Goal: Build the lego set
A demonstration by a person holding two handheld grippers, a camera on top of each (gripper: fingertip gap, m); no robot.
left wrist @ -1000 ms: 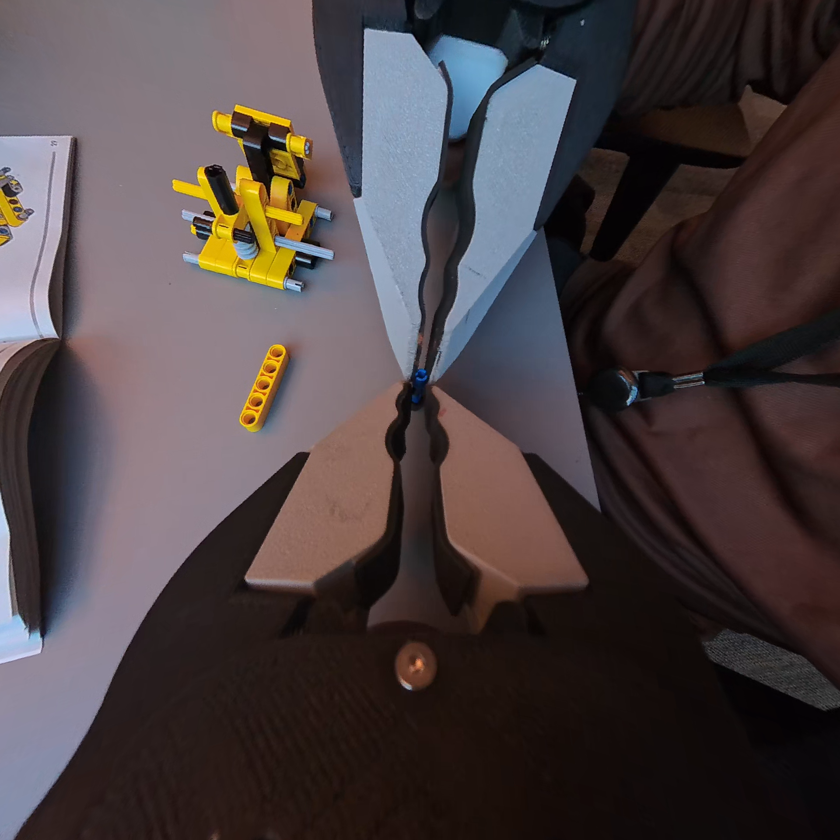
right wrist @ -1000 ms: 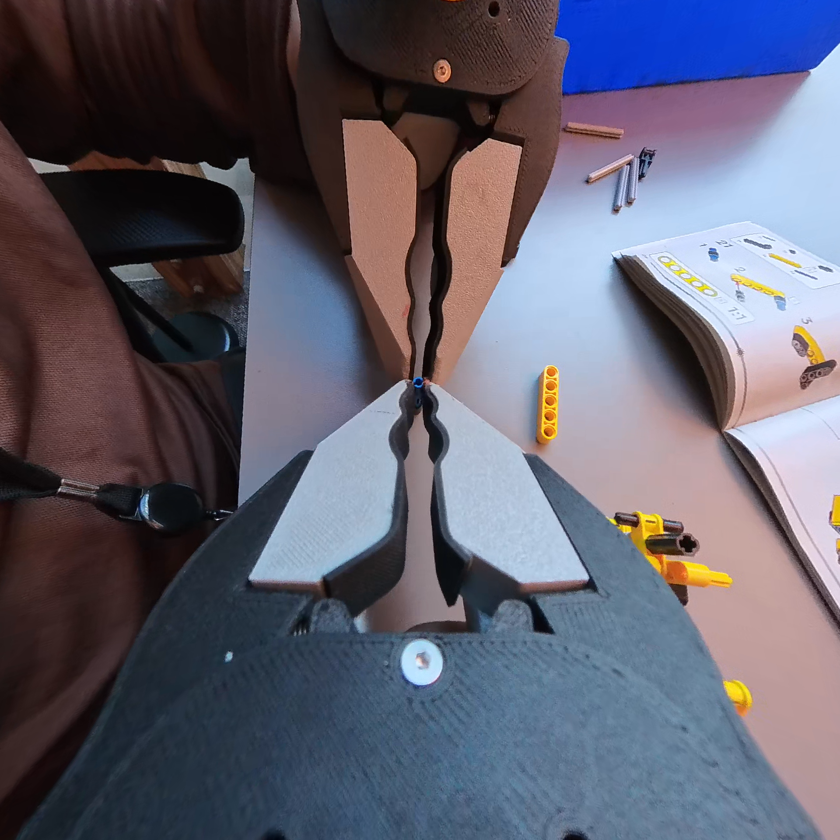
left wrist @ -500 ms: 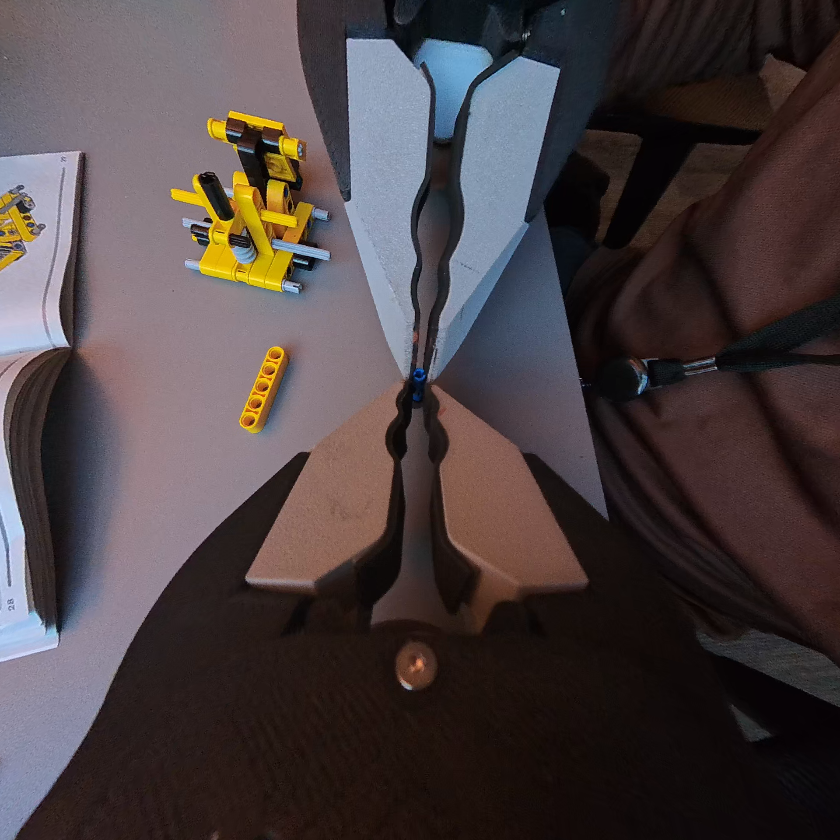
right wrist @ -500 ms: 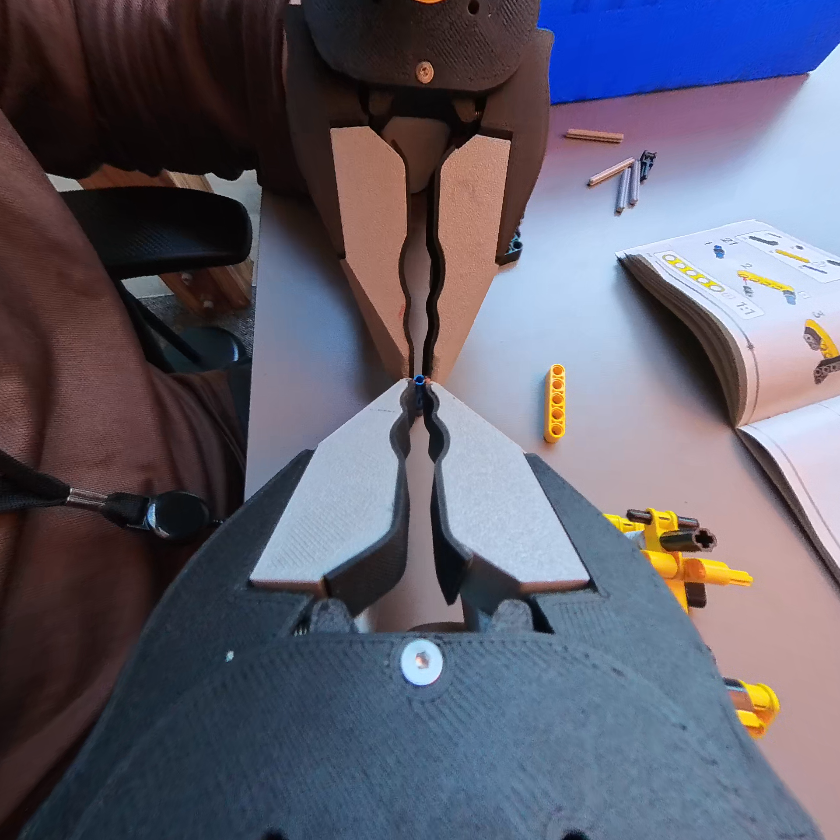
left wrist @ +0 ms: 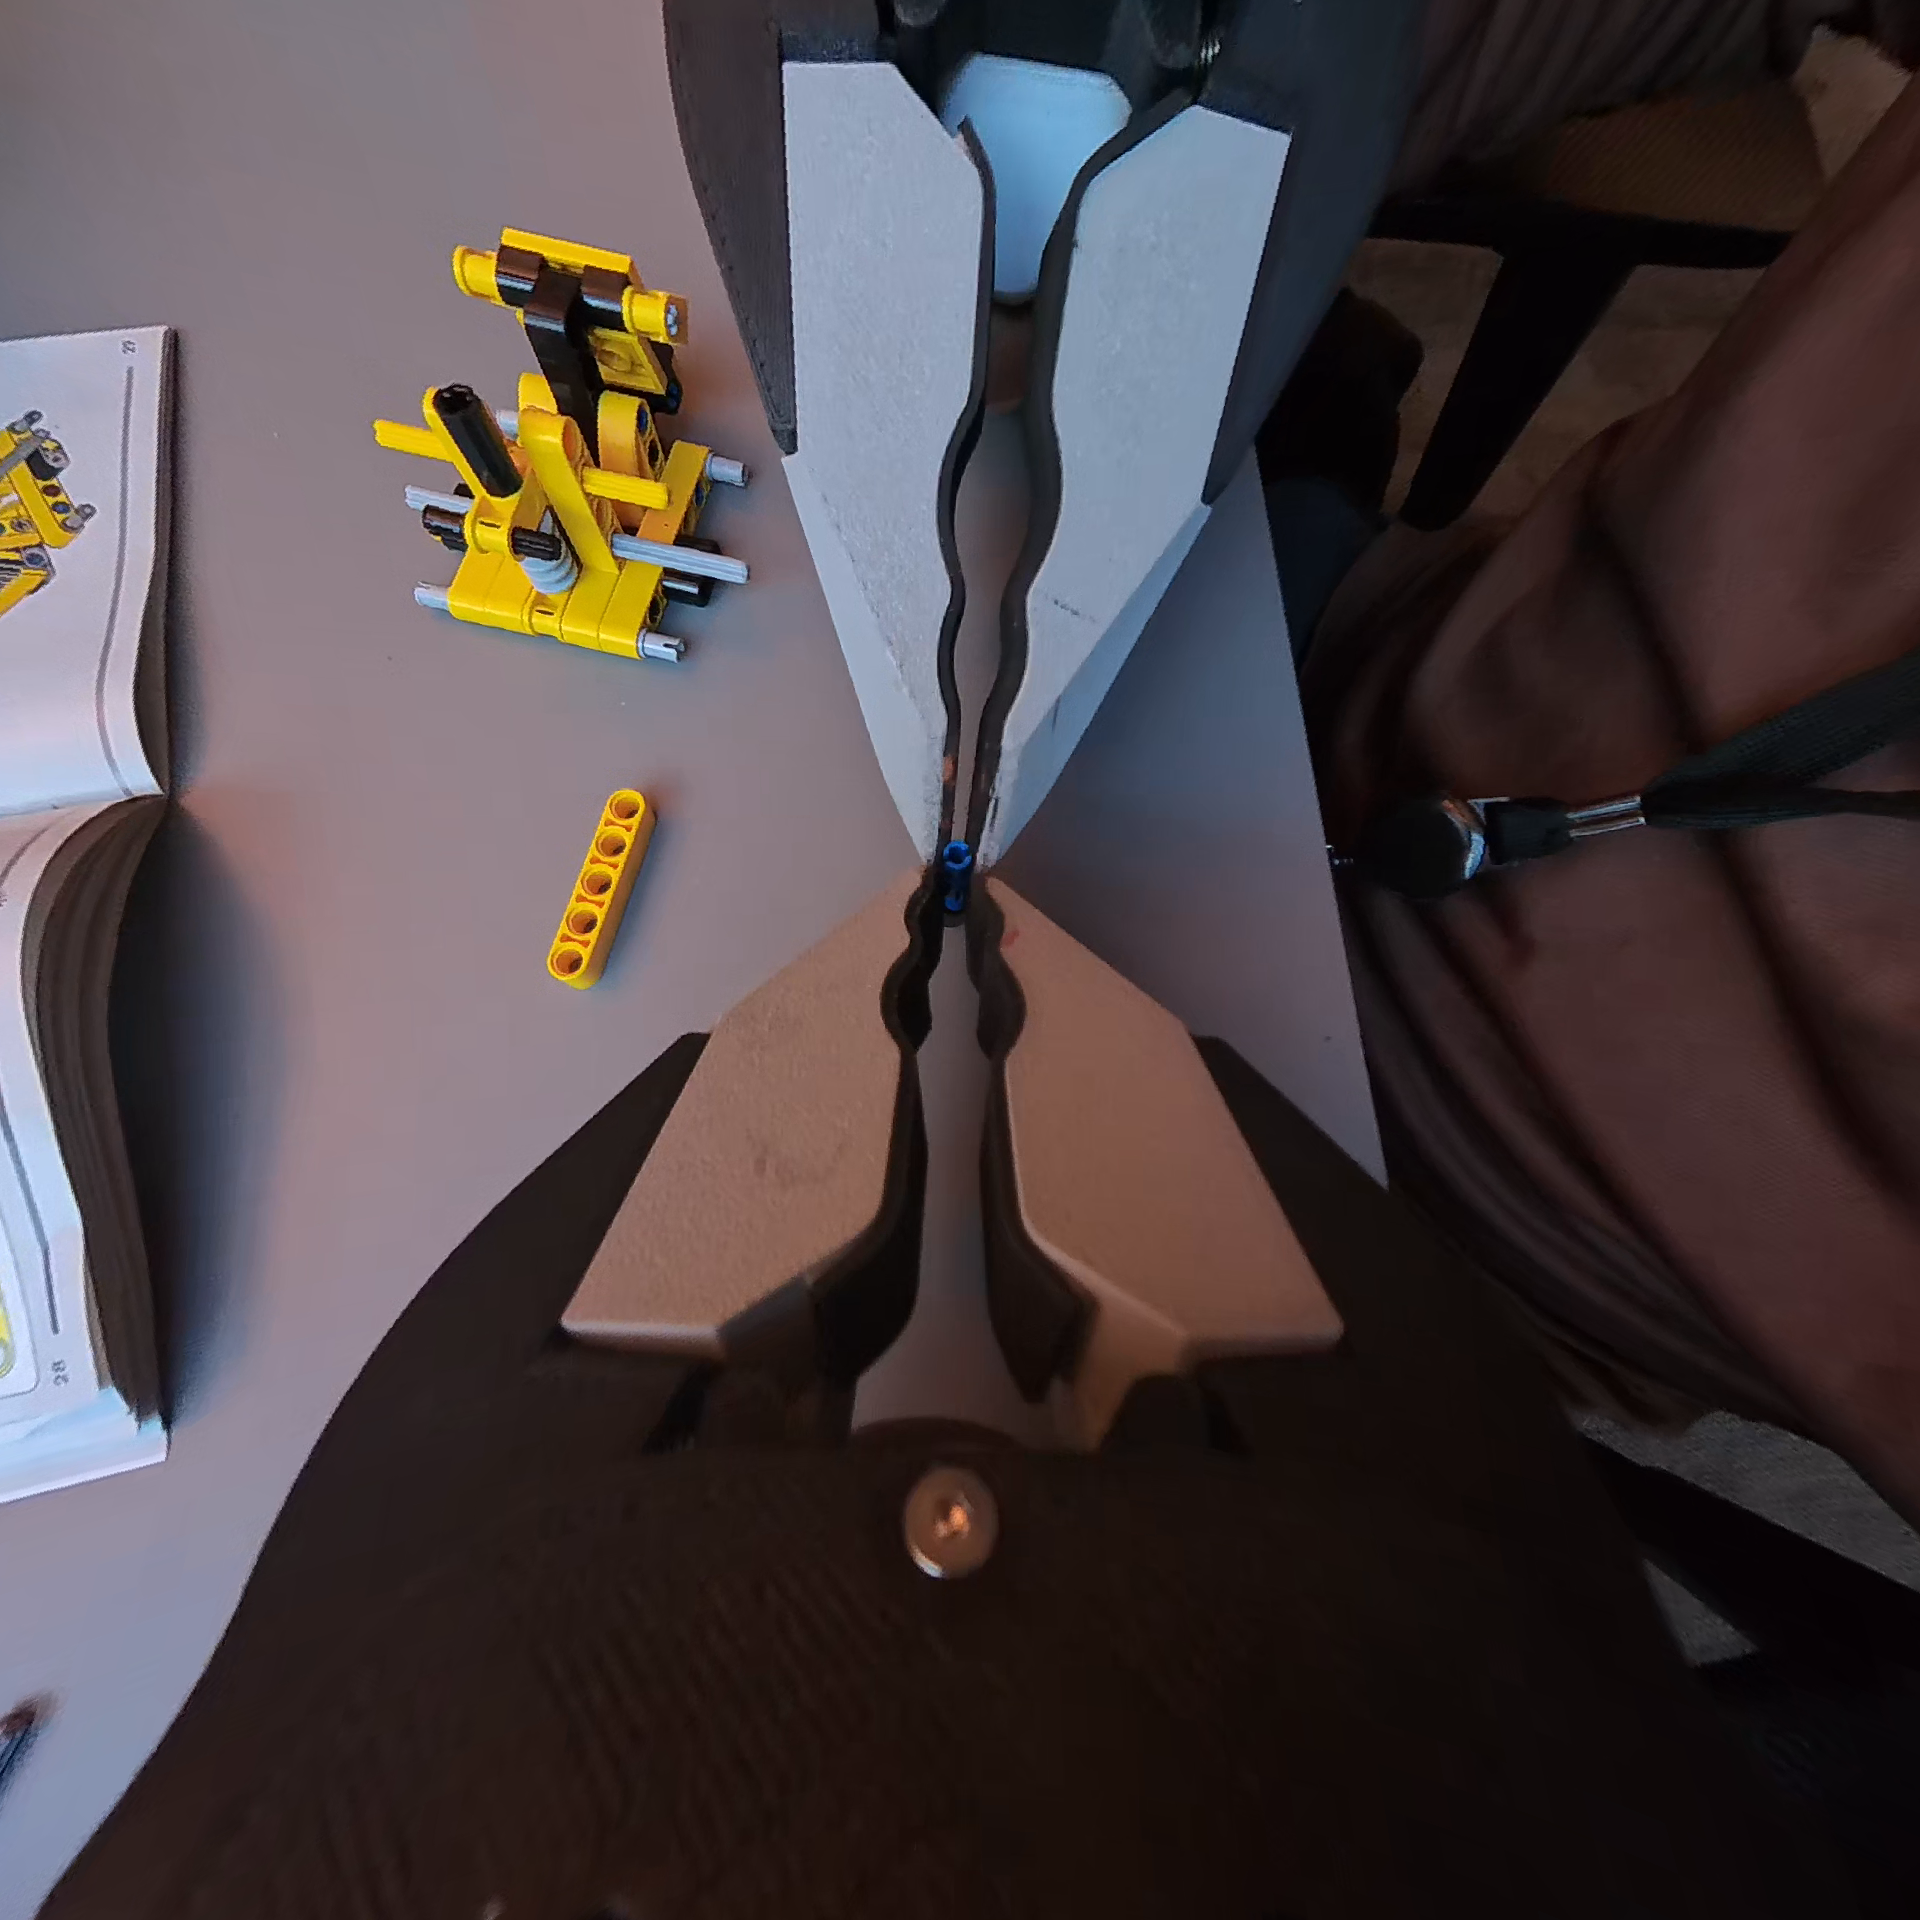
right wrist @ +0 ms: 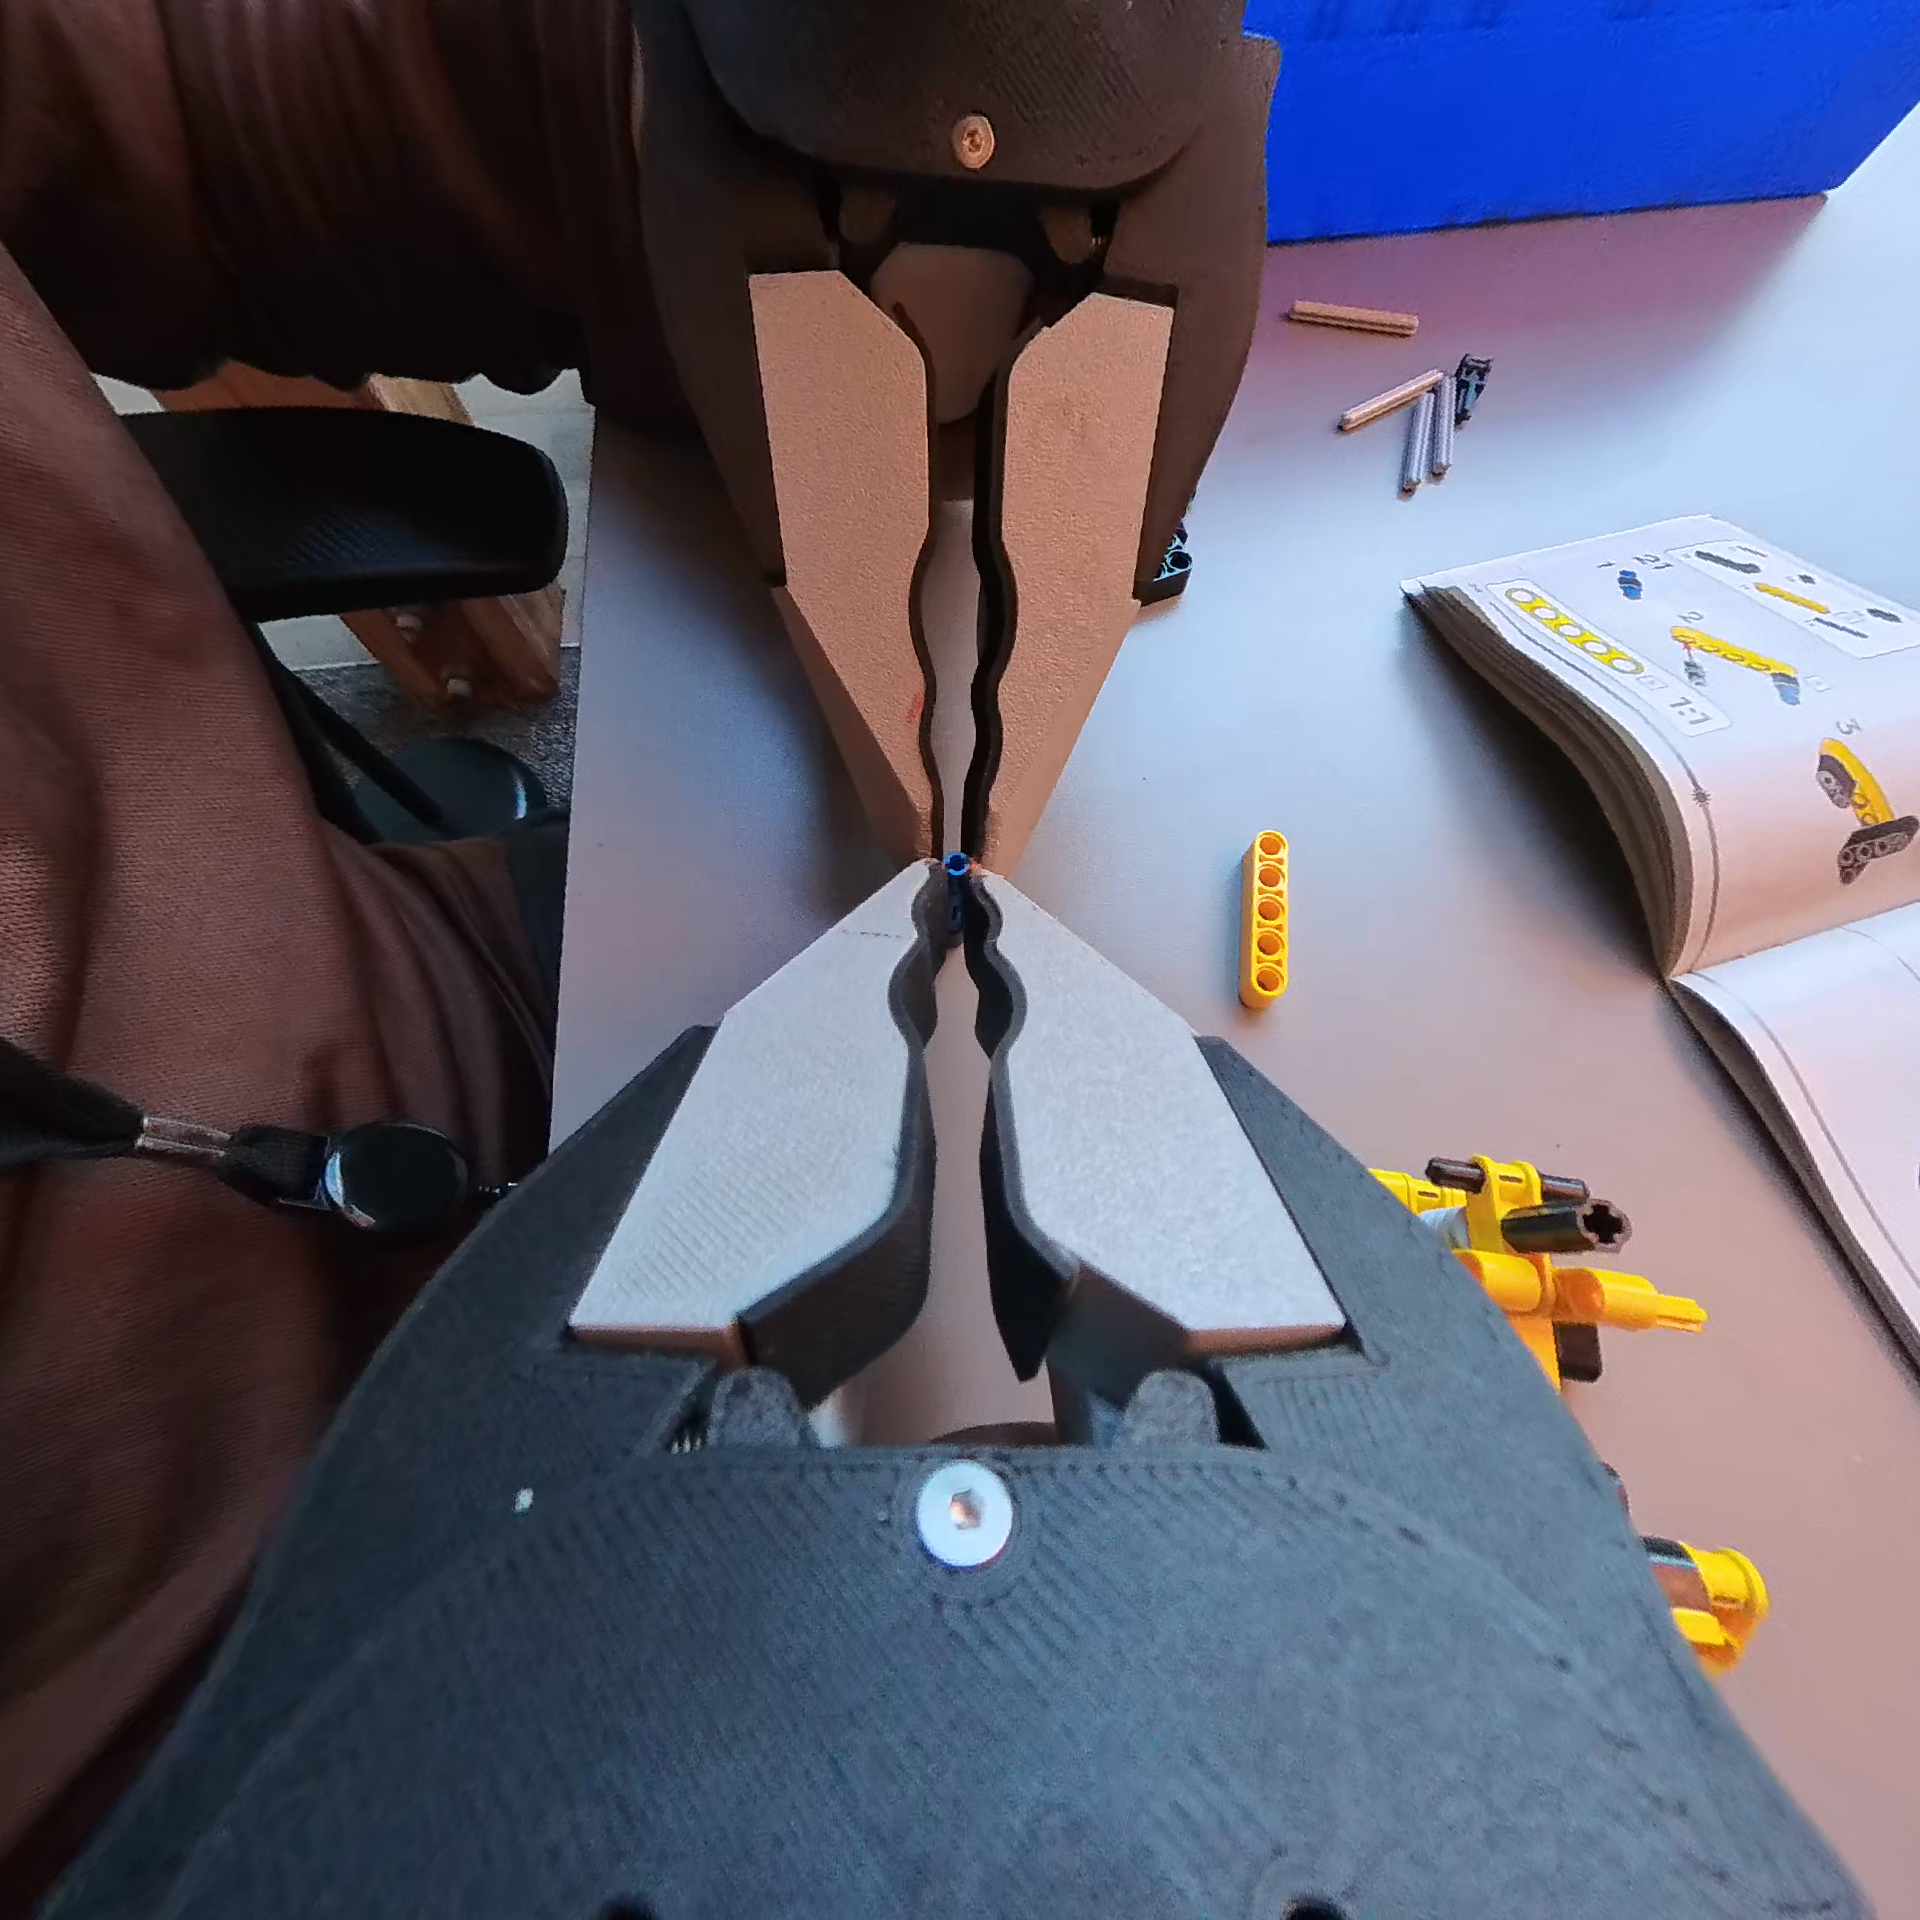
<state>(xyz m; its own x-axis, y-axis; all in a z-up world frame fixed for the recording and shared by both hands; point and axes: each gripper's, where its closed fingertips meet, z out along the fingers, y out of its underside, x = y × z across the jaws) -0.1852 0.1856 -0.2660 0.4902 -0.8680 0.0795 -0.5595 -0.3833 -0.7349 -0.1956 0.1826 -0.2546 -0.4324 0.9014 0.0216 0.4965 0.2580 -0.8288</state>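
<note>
Above the near edge of the grey desk point(left wrist: 312, 779), the left gripper point(left wrist: 954, 902) and right gripper point(right wrist: 954, 902) meet tip to tip, fingers of each narrowed onto one small blue pin point(left wrist: 954, 871) held between them. Left of the tips in the left wrist view, a yellow five-hole beam point(left wrist: 601, 886) lies flat. Farther off stands the partly built yellow model point(left wrist: 571, 488); an open instruction booklet point(left wrist: 73, 831) rests at far left.
</note>
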